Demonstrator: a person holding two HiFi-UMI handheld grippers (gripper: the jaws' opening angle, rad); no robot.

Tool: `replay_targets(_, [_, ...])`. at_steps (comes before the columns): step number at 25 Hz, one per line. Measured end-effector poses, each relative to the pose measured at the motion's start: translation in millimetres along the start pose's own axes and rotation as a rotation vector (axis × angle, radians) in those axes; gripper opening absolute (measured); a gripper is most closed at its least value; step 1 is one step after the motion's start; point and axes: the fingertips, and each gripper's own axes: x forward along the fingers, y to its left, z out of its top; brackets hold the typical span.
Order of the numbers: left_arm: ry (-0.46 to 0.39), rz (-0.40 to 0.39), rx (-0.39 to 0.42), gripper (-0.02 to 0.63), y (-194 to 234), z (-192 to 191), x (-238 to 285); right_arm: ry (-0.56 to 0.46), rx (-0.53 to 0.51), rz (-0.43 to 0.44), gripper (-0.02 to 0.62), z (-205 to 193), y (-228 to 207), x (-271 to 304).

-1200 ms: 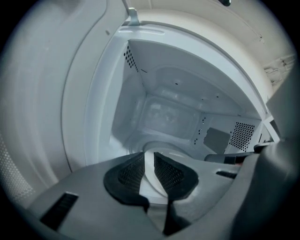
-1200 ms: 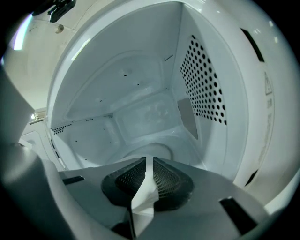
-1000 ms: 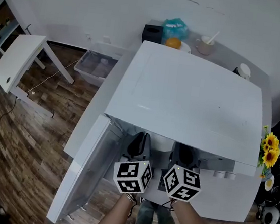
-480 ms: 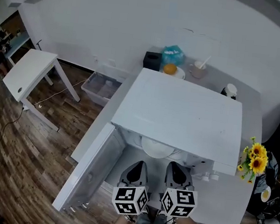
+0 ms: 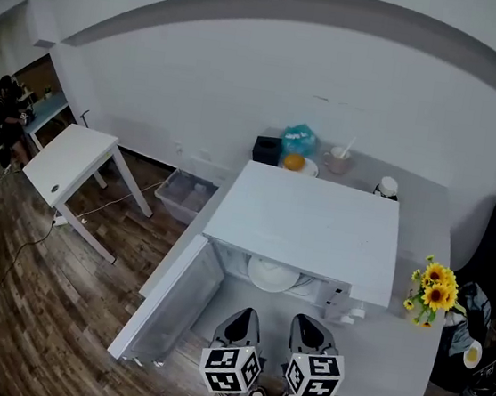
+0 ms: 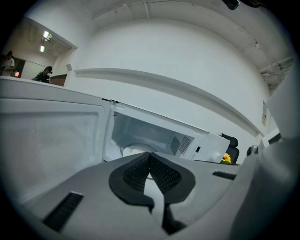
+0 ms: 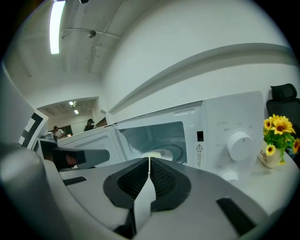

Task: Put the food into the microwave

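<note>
Left hand-held gripper [image 5: 241,319]: jaws pressed together, nothing between them, held before the microwave.
Right hand-held gripper [image 5: 311,326]: just beside the left – pressed together too, empty.
Microwave [image 5: 317,223]: on the table [image 5: 389,367], door [image 5: 173,296] swung open to the left.
Food: a white dish [image 5: 272,274] sits inside the cavity – what it holds cannot be made out.
Vase [image 7: 270,157]: sunflowers [image 5: 433,294], right of the microwave.
Behind: cup [image 5: 337,160] with a utensil in it, orange [image 5: 294,161] on a plate, teal bag [image 5: 298,140], black box [image 5: 266,149].

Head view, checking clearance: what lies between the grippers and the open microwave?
Only bare table between left gripper, right gripper and microwave, per the head view.
</note>
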Motion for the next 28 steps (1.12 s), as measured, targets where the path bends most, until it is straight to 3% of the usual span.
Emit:
replay_targets(11, [0.011, -0.027, 0.058, 0.003, -32, -10, -40, -0.022, -0.011, 0.019, 0.02, 0, 4, -43])
replay_targets(28, [0.007, -0.02, 0.062, 0.003, -37, -9, -42, -0.033, -0.008, 0.036, 0.02, 4, 3, -48])
